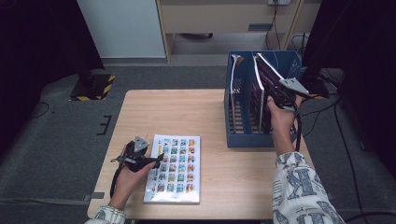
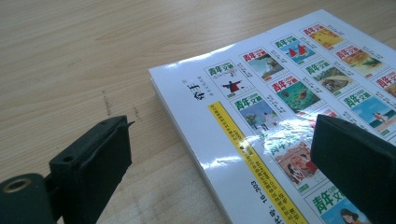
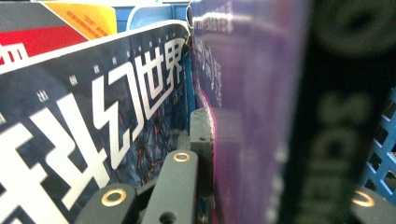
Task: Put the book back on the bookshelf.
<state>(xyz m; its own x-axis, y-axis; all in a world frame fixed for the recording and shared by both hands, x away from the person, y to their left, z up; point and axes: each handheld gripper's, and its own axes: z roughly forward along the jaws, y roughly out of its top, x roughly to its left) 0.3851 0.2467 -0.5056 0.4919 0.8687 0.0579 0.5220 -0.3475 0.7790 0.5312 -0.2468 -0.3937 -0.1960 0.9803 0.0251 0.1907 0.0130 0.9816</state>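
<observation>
Your right gripper (image 1: 278, 95) jaws pinch the purple magazine (image 1: 267, 74), tilted over the blue file rack (image 1: 243, 137) by the table's right edge; left gripper (image 1: 156, 161) jaws spread over the white magazine (image 1: 175, 170).

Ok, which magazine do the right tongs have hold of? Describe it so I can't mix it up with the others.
Find the blue file rack at the table's right side. In its right-hand slot, a purple-covered magazine leans with its top edge tilted right, and the right tongs are shut on it. The magazine beside it has a dark cover with big white characters, and the white one lies flat on the table.
</observation>
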